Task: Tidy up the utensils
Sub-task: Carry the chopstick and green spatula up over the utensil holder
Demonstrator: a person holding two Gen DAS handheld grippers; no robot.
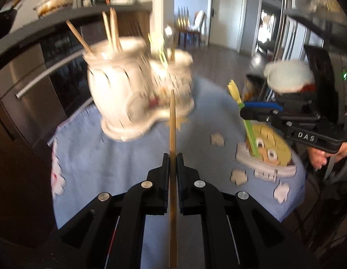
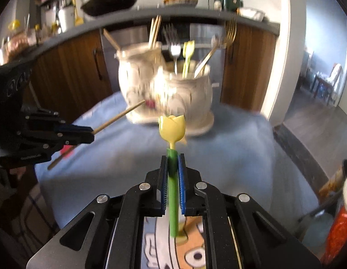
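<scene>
My left gripper (image 1: 172,155) is shut on a wooden chopstick (image 1: 172,123) that points toward a white ceramic two-pot utensil holder (image 1: 119,94). The holder is blurred; its left pot holds chopsticks, its right pot forks. My right gripper (image 2: 172,157) is shut on the green handle of a tulip-shaped yellow utensil (image 2: 172,126), held upright above the cloth in front of the holder (image 2: 186,94). In the right wrist view the left gripper (image 2: 83,133) shows at the left with its chopstick (image 2: 124,114). In the left wrist view the right gripper (image 1: 252,109) holds the tulip utensil (image 1: 235,93).
A light blue cloth (image 1: 106,168) with cartoon patches covers the small table. A kitchen counter (image 2: 151,15) with a pan, pots and jars runs behind. Wooden cabinets and an oven stand under it. A doorway and wooden floor (image 2: 319,116) lie to the right.
</scene>
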